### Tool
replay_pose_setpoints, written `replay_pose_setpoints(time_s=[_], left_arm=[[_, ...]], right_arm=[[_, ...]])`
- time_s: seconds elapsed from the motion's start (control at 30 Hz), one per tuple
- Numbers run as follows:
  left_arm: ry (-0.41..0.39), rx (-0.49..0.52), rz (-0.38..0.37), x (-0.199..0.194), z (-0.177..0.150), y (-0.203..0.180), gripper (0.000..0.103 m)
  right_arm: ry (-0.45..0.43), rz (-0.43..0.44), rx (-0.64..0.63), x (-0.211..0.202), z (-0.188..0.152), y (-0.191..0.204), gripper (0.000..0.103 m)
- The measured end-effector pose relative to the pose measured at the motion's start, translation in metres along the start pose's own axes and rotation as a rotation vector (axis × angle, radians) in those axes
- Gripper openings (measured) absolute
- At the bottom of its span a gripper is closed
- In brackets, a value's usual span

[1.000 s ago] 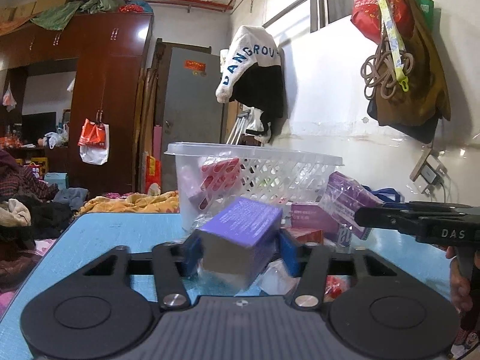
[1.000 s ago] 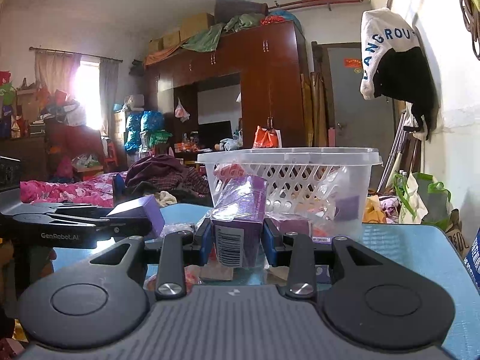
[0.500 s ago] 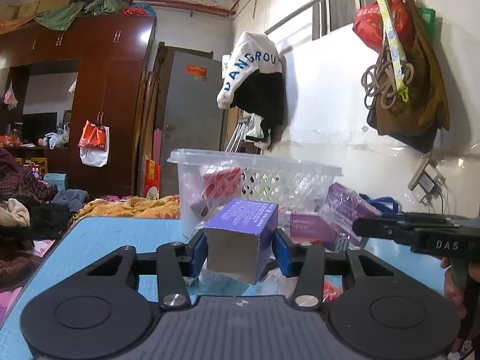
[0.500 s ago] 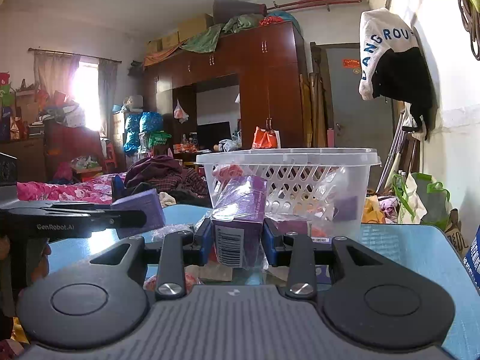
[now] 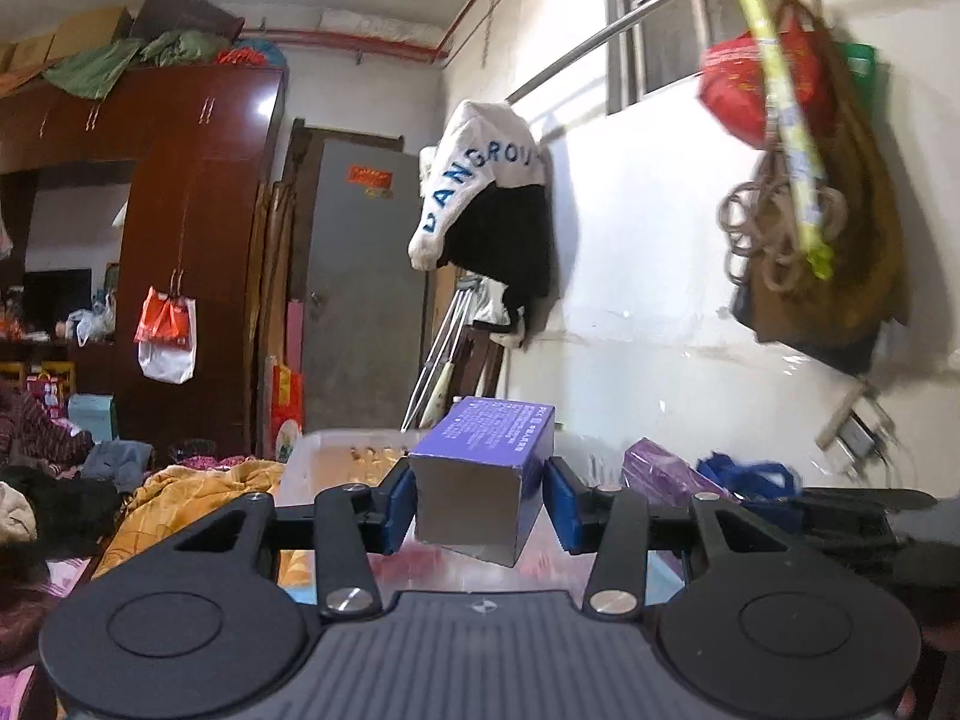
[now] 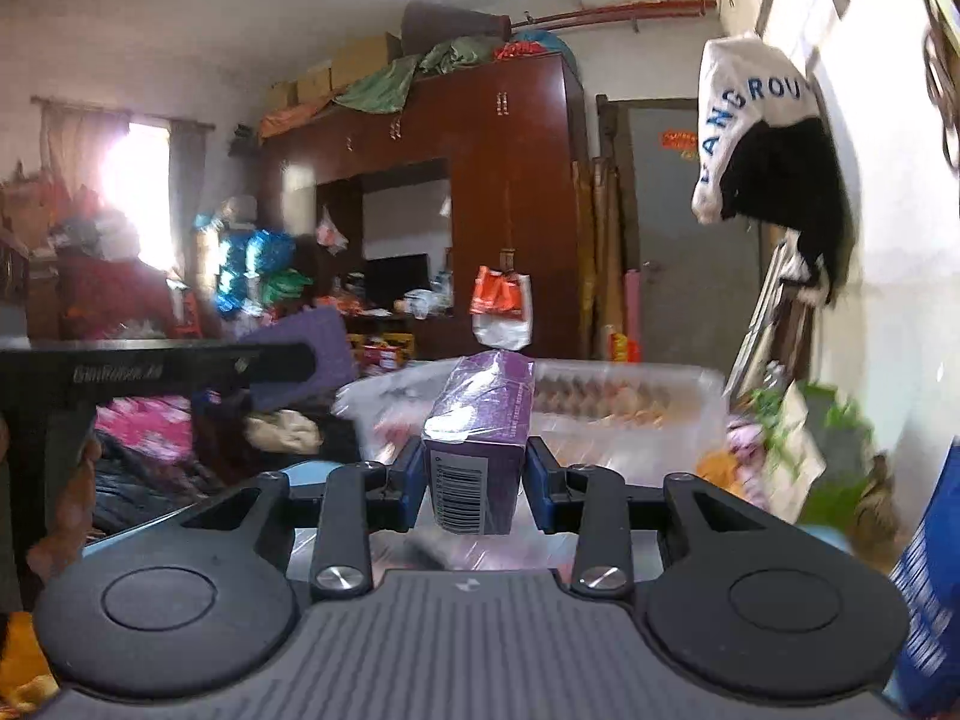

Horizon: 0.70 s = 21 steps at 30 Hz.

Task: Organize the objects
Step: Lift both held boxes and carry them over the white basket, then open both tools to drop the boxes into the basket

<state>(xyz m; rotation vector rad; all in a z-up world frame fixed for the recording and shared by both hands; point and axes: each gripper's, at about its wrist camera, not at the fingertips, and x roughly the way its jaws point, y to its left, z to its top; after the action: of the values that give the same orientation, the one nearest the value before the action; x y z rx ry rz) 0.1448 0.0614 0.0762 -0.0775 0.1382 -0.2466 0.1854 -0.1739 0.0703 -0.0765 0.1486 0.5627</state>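
My left gripper (image 5: 480, 501) is shut on a blue-purple carton (image 5: 489, 456), held in the air at about the height of the white lattice basket's rim (image 5: 336, 444) just behind it. My right gripper (image 6: 474, 483) is shut on a purple film-wrapped pack (image 6: 486, 414) with a barcode facing me, also lifted in front of the basket (image 6: 636, 396). The left wrist view shows the right gripper's pack (image 5: 657, 468) at the right. The right wrist view has the left gripper's carton (image 6: 306, 354) at the left. The basket's contents are blurred.
A blue tabletop (image 6: 306, 471) lies below the grippers. A white wall (image 5: 648, 276) with hanging clothes and bags runs along the right. A blue box (image 6: 930, 570) stands at the right edge. A person's hand (image 6: 60, 516) shows at the left.
Both grippers have risen with their boxes, so the basket sits lower in both views and its rim is now near eye level. The left jaws closed tight on the carton.
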Motion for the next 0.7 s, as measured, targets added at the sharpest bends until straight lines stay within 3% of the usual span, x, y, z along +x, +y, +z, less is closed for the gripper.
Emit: replay_pose_setpoints(time_s=[0.17, 0.33, 0.37, 0.4, 0.43, 0.5, 0.63, 0.7], left_arm=[[0.086, -0.066, 0.082, 0.069, 0.014, 0.014, 0.049], [0.170, -0.083, 0.141, 0.107, 0.007, 0.022, 0.050], [0.173, -0.079, 0.154, 0.110, 0.006, 0.023, 0.062], [0.175, -0.072, 0.165, 0.109, 0.005, 0.024, 0.072], [0.165, -0.066, 0.164, 0.105, 0.004, 0.024, 0.085], [0.127, -0.049, 0.142, 0.090, 0.003, 0.024, 0.086], [0.074, -0.024, 0.098, 0.039, -0.004, 0.018, 0.089], [0.084, -0.002, 0.090, 0.014, -0.018, 0.013, 0.095]], right_arm=[[0.058, -0.090, -0.039, 0.045, 0.022, -0.013, 0.038], [0.128, -0.132, -0.087, 0.072, 0.014, -0.015, 0.038], [0.130, -0.142, -0.087, 0.073, 0.012, -0.015, 0.039], [0.129, -0.139, -0.081, 0.072, 0.011, -0.016, 0.045], [0.129, -0.126, -0.067, 0.069, 0.010, -0.017, 0.060], [0.088, -0.107, -0.044, 0.053, 0.010, -0.016, 0.080], [0.019, -0.097, -0.019, 0.010, -0.003, -0.011, 0.103], [0.040, -0.086, -0.001, -0.005, -0.018, -0.011, 0.103]])
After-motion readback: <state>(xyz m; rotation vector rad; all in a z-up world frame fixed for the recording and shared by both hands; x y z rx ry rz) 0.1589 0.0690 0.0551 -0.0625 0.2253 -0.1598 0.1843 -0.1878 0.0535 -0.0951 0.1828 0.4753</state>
